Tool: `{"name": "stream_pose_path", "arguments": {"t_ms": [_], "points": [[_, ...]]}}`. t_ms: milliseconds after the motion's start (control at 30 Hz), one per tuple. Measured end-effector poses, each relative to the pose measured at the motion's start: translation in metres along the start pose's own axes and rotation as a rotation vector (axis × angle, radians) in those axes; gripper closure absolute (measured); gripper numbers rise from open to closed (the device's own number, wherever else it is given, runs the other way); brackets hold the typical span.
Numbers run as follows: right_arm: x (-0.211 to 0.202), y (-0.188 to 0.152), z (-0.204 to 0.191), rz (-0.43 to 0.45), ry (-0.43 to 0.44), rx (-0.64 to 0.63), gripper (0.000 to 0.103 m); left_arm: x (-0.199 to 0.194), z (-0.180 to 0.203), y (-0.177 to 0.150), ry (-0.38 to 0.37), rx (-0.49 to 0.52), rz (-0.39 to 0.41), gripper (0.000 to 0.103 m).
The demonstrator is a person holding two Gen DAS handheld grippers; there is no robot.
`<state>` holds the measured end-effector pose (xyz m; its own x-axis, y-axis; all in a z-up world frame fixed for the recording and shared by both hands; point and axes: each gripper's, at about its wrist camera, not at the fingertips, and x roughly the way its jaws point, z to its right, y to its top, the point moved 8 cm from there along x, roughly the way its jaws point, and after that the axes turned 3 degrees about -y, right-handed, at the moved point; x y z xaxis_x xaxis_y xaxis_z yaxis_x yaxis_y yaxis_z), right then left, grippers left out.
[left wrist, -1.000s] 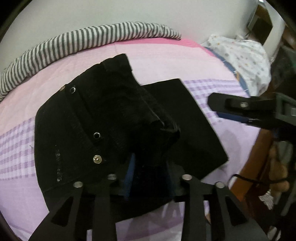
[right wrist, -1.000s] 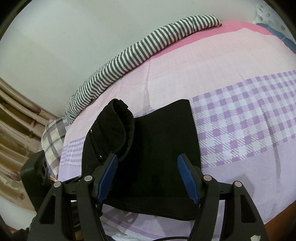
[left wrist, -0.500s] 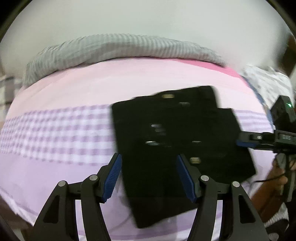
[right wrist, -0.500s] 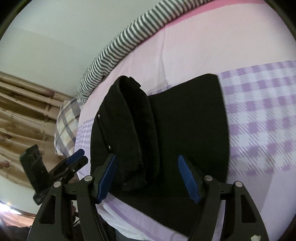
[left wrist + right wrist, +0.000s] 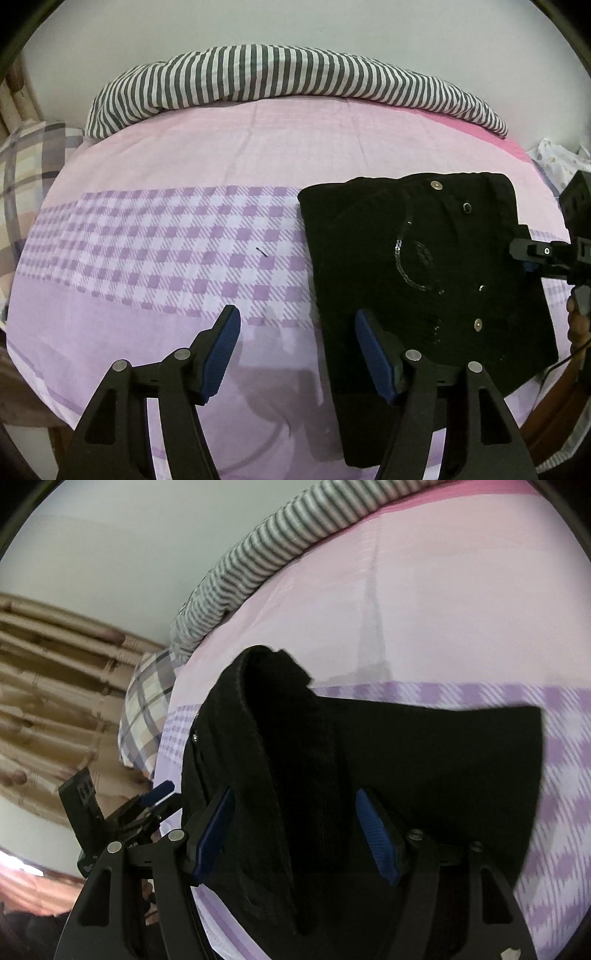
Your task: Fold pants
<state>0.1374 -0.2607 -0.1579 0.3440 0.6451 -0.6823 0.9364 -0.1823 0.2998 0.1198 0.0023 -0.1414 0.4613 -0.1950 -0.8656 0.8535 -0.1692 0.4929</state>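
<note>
Black pants (image 5: 424,266) lie folded on the right part of the pink and purple bed sheet (image 5: 166,240), studs and a sequin curve facing up. My left gripper (image 5: 295,332) hovers over the sheet just left of the pants. Its jaws are opening and nothing is between them. In the right wrist view the pants (image 5: 424,768) show a raised, rolled waistband fold. My right gripper (image 5: 293,827) stands open astride that fold, pads apart from the cloth. The right gripper (image 5: 532,254) also shows at the pants' right edge, and the left gripper (image 5: 159,794) at the bed's left side.
A grey-and-white striped bolster (image 5: 288,74) runs along the wall at the far side of the bed. A plaid pillow (image 5: 26,166) lies at the left end, with tan curtains (image 5: 55,683) behind it. White patterned cloth (image 5: 554,162) sits at the far right.
My left gripper let go of the pants, opened and swung left; the lifted part now lies flat on the fold. My right gripper came lower and closer over the waistband.
</note>
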Motion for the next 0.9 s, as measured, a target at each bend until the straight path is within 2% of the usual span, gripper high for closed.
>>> {"name": "stream_pose_path", "arguments": {"t_ms": [133,200,367,467,533,567,767,900], "points": [[0.012,0.000,-0.013,-0.040,0.014,-0.052,0.038,0.002,-0.002,0.003,0.007,0.002,0.001,0.037],[0.023,-0.003,-0.017,-0.083,0.030,-0.057,0.051,0.004,-0.003,0.004,0.014,0.009,0.002,0.037],[0.027,0.002,-0.018,-0.092,0.045,-0.042,0.058,0.007,-0.005,0.006,0.030,0.017,0.004,0.036],[0.026,0.001,-0.015,-0.086,0.050,-0.016,0.058,0.009,-0.006,0.007,0.028,0.016,0.002,0.036],[0.026,0.000,-0.013,-0.082,0.037,-0.004,0.062,0.009,-0.009,0.008,0.023,0.000,0.001,0.036],[0.026,-0.001,-0.014,-0.079,0.026,-0.009,0.067,0.009,-0.010,0.008,0.022,-0.005,0.001,0.036],[0.023,-0.004,-0.024,-0.055,-0.043,-0.065,0.070,0.010,-0.017,0.003,0.031,-0.023,-0.006,0.036],[0.021,-0.005,-0.024,-0.038,-0.048,-0.048,0.075,0.013,-0.023,-0.001,0.032,-0.041,-0.018,0.036]]}}
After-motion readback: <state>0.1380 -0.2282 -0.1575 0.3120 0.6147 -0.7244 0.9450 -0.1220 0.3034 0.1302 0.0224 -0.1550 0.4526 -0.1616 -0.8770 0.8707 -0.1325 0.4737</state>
